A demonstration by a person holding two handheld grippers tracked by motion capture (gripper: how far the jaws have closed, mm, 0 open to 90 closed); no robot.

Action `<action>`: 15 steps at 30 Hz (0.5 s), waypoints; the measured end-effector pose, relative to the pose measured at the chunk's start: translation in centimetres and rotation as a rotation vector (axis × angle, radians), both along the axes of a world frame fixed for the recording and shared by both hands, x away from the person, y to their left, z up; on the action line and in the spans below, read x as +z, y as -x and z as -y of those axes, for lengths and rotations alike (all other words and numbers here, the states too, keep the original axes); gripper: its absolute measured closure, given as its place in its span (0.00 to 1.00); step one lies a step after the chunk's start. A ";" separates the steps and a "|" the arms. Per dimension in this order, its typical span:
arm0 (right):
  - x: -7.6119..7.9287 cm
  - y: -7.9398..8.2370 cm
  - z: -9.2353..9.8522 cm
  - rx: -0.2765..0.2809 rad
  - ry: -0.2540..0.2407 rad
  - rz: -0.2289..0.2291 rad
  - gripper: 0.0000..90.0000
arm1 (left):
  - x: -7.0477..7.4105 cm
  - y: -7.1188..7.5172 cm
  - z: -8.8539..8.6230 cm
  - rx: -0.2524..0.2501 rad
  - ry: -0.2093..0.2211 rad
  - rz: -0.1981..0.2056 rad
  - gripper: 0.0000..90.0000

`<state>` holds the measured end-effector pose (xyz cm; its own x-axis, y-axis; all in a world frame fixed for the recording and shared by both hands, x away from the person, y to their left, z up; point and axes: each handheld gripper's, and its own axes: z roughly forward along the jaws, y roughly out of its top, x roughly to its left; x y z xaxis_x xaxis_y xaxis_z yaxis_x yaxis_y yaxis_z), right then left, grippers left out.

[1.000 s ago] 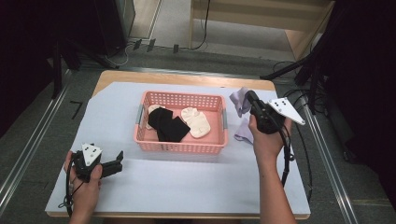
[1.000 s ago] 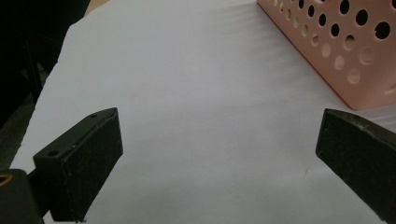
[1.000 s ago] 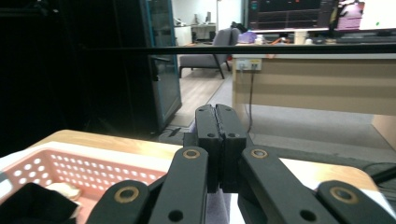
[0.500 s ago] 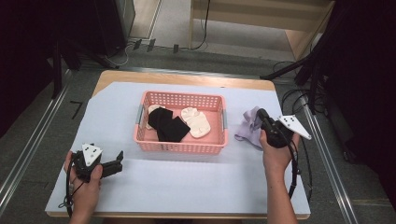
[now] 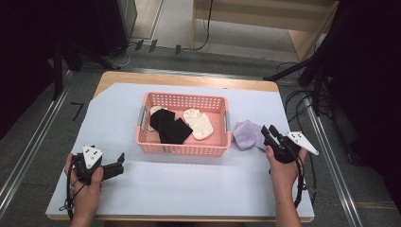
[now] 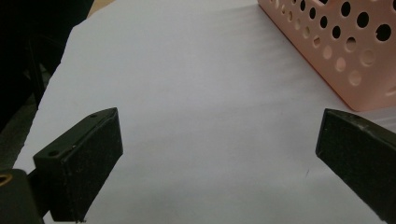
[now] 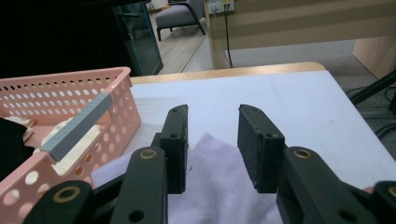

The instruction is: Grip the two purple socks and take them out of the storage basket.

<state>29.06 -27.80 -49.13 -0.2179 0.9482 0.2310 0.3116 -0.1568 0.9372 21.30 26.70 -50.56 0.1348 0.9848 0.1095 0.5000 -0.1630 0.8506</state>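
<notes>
A pink perforated basket (image 5: 182,149) sits mid-table on the white sheet, holding a black sock (image 5: 170,126) and a cream sock (image 5: 198,124). A lavender cloth (image 5: 246,135) lies flat on the sheet just right of the basket. My right gripper (image 5: 268,134) rests low at the cloth's right edge; in the right gripper view its jaws stand apart over the cloth (image 7: 215,186), open (image 7: 212,116), gripping nothing. My left gripper (image 5: 120,161) is near the front left of the table, open wide (image 6: 219,154) over bare sheet, with the basket's corner (image 6: 345,51) ahead to its right.
The basket's grey handle (image 7: 77,126) and pink wall are close to the left of my right gripper. The table's right edge (image 5: 302,156) lies just beyond the right hand. Cables (image 5: 302,101) and dark stands crowd the floor at the right.
The right gripper came down from a raised position with the lavender cloth, laid it on the sheet right of the basket and opened. The left gripper stayed put.
</notes>
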 end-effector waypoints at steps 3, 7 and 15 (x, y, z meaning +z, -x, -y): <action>-0.3 0.8 0.6 -0.017 -0.010 0.001 0.70 | 0.0 0.0 0.0 0.001 -0.001 0.000 0.01; -0.8 1.8 1.3 -0.027 -0.019 -0.003 0.67 | 0.0 0.0 0.0 0.002 0.000 0.002 0.01; -1.4 3.7 2.4 -0.052 -0.014 -0.007 0.47 | 0.0 0.1 0.0 0.002 -0.003 0.001 0.01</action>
